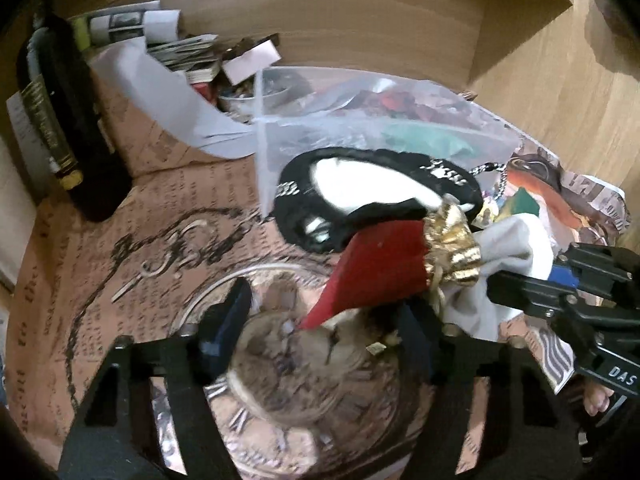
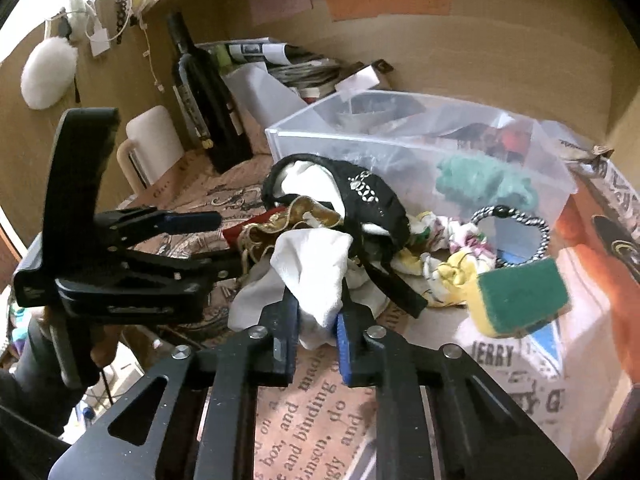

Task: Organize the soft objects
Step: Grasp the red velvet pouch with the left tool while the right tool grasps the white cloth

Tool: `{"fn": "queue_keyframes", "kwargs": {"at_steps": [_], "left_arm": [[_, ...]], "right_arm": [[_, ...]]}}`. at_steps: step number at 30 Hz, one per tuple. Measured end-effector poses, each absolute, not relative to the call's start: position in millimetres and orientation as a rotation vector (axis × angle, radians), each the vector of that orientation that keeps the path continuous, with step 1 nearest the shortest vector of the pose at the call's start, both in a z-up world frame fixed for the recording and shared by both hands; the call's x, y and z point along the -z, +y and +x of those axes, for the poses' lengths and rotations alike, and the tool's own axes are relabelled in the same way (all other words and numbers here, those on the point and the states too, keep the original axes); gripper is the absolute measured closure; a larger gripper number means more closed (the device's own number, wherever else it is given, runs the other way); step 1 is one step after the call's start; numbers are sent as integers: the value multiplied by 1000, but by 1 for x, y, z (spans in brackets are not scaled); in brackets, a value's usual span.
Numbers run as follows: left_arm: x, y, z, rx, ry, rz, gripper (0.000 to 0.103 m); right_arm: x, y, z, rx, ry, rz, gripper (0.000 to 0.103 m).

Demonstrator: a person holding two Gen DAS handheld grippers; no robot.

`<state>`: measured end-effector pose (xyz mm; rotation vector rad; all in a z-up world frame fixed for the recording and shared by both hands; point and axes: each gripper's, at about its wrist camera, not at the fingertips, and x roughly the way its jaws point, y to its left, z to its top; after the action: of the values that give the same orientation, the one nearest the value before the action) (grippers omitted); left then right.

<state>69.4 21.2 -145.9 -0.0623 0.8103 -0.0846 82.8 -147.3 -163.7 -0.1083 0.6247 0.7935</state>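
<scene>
A heap of soft things lies on the printed paper before a clear plastic box (image 2: 400, 136). My right gripper (image 2: 318, 336) is shut on a white cloth (image 2: 316, 268), which also shows in the left wrist view (image 1: 516, 256). My left gripper (image 1: 320, 320) is open, its jaws either side of a red and gold pouch (image 1: 384, 272); it shows in the right wrist view (image 2: 216, 240) at the pouch (image 2: 280, 220). A black and white sleep mask (image 2: 360, 196) lies on the heap. A green-topped yellow sponge (image 2: 520, 300) and a flowered scrunchie (image 2: 444, 252) lie to the right. A teal cloth (image 2: 480, 180) is inside the box.
A dark wine bottle (image 2: 204, 96) stands at the back left by a cream mug (image 2: 152, 148). Papers (image 2: 280, 60) are piled behind the box. A small beaded mirror (image 2: 512, 236) lies by the sponge. Wooden walls close in the back and right.
</scene>
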Motion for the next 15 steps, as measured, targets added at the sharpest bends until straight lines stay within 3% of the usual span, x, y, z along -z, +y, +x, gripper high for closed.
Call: {"fn": "queue_keyframes", "kwargs": {"at_steps": [2, 5, 7, 15], "left_arm": [[145, 18, 74, 92, 811, -64, 63], [146, 17, 79, 100, 828, -79, 86], [143, 20, 77, 108, 823, -94, 92], [116, 29, 58, 94, 746, -110, 93]], "right_arm": [[159, -154, 83, -785, 608, -94, 90], [152, -164, 82, -764, 581, -79, 90], [146, -168, 84, -749, 566, -67, 90], [125, -192, 90, -684, 501, -15, 90]]}}
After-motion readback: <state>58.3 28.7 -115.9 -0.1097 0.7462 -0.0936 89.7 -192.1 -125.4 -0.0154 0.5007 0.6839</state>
